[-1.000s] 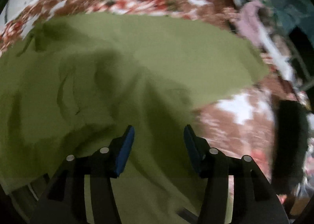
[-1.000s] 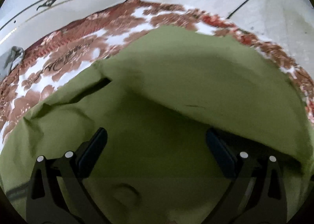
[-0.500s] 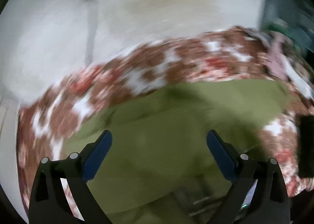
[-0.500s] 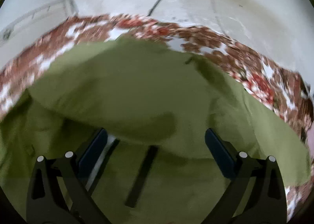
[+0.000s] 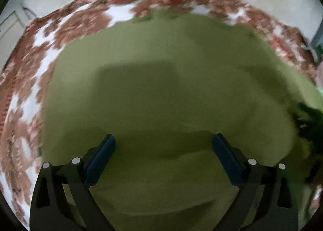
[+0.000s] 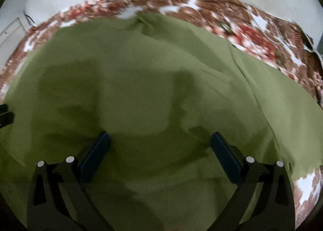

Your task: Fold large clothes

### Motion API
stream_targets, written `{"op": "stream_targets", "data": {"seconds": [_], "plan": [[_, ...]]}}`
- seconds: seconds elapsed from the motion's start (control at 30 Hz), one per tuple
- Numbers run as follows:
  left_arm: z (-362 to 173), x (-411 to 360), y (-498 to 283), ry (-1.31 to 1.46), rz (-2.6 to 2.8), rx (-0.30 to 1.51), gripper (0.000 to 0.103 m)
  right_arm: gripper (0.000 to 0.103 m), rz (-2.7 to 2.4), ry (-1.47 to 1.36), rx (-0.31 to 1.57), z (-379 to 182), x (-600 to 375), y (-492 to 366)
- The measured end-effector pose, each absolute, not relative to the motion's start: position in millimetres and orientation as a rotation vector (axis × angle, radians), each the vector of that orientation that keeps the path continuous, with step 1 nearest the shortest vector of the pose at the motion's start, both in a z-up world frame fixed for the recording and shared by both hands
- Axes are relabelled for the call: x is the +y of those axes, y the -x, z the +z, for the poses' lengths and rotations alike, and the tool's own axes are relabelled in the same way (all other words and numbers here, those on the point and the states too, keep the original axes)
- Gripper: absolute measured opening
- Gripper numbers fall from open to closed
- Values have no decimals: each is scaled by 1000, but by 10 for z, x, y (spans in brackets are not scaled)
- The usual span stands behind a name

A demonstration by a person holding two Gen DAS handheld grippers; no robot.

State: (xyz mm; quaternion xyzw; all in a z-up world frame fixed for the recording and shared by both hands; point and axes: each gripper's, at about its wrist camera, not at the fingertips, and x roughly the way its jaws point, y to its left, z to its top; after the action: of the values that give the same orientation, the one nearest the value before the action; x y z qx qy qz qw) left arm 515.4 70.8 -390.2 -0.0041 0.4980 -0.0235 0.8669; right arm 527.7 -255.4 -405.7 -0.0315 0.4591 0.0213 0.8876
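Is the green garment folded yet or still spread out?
Mostly spread: the green garment lies wide across the patterned blanket, with one layer edge running down its right side.

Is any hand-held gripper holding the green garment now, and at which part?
Nothing is held. The left hand-held gripper and right hand-held gripper are both open above the green garment.

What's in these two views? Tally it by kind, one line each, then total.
Green garment: 1
Patterned bedspread: 1
Grippers, both open: 2, left gripper and right gripper
Total: 4
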Motion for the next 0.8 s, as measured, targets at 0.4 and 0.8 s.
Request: {"op": "stream_targets", "data": {"seconds": [0.4,0.8], "plan": [[-3425,1556,-4662,-48,47,1074,95,98,36,68,962,-3751,-3337,-5003],[-2926,-771,-4483,51,-248,965,95,98,-218,-151,1034,-3319,-5282,-4442]]}}
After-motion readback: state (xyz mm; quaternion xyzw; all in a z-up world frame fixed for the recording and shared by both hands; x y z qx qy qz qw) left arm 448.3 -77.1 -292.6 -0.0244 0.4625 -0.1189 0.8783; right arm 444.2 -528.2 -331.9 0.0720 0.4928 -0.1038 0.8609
